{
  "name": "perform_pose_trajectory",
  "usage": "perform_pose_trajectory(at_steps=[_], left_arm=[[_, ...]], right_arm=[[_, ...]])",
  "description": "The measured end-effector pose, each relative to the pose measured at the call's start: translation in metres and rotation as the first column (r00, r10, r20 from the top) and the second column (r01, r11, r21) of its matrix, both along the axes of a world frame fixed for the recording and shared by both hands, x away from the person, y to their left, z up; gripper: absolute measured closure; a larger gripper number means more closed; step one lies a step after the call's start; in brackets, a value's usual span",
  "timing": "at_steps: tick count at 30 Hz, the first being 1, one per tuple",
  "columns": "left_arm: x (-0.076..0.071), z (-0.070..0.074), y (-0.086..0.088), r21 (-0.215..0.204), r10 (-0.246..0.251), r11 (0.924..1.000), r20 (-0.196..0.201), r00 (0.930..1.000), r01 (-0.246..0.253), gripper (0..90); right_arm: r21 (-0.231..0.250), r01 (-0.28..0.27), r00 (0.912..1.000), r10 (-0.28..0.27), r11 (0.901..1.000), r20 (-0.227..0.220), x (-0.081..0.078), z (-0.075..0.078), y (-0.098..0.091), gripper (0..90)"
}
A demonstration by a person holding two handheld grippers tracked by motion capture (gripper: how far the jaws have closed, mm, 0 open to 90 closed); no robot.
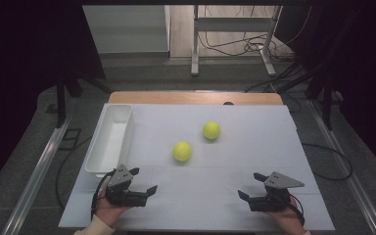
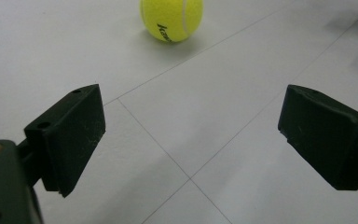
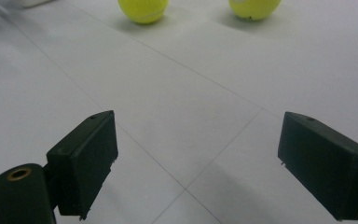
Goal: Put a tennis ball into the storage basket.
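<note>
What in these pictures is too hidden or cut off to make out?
- Print on the nearer ball: left gripper view, cut short by the ball's curve.
- Both balls' tops: right gripper view, cropped by the upper edge.
- White bin floor near its close end: high view, hidden by the left tool.

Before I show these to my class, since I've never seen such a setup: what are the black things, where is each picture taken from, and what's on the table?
A person sits at a table and holds a two-jaw tool in each hand: the left gripper and the right gripper. Both are open and hold nothing. The high view comes from a fixed camera above, looking down on the white table. The other two pictures come from small cameras riding on each gripper, looking out between its black jaws. On the table lie two yellow tennis balls, the nearer ball and the farther ball, apart from each other. At the left edge stands a white tray, which looks empty.
</note>
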State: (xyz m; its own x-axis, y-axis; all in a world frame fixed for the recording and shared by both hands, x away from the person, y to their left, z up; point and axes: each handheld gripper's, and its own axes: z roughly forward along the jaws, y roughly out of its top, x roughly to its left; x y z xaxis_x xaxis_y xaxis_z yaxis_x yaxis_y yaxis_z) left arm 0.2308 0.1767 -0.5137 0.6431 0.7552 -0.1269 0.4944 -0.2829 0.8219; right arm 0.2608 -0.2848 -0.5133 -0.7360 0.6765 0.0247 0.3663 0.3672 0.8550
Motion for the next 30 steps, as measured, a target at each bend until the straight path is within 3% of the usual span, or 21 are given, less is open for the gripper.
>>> perform_pose_trajectory(at_steps=[3, 6, 19, 30], left_arm=[[-0.001, 0.002, -0.001, -0.015, 0.005, 0.9999, -0.001, 1.0000, -0.005, 8.4], [0.000, 0.005, -0.003, -0.024, 0.000, 0.9997, 0.007, 1.0000, 0.000, 8.4], [0.001, 0.014, -0.001, -0.031, -0.011, 0.9995, 0.016, 0.9998, 0.011, 8.5], [0.007, 0.025, -0.009, -0.042, -0.020, 0.9989, 0.019, 0.9996, 0.021, 8.5]], right_arm=[[0.013, -0.004, 1.0000, 0.004, 0.9999, 0.009, -0.002, 0.002, 0.002, 12.7], [-0.004, 0.007, 1.0000, -0.007, 1.0000, 0.007, -0.005, 0.001, 0.002, 12.3], [-0.001, 0.035, 0.9988, -0.035, 0.9994, 0.034, -0.002, 0.006, 0.002, 12.5], [-0.006, 0.029, 0.9994, -0.028, 0.9996, 0.021, -0.002, 0.004, 0.001, 12.5]])
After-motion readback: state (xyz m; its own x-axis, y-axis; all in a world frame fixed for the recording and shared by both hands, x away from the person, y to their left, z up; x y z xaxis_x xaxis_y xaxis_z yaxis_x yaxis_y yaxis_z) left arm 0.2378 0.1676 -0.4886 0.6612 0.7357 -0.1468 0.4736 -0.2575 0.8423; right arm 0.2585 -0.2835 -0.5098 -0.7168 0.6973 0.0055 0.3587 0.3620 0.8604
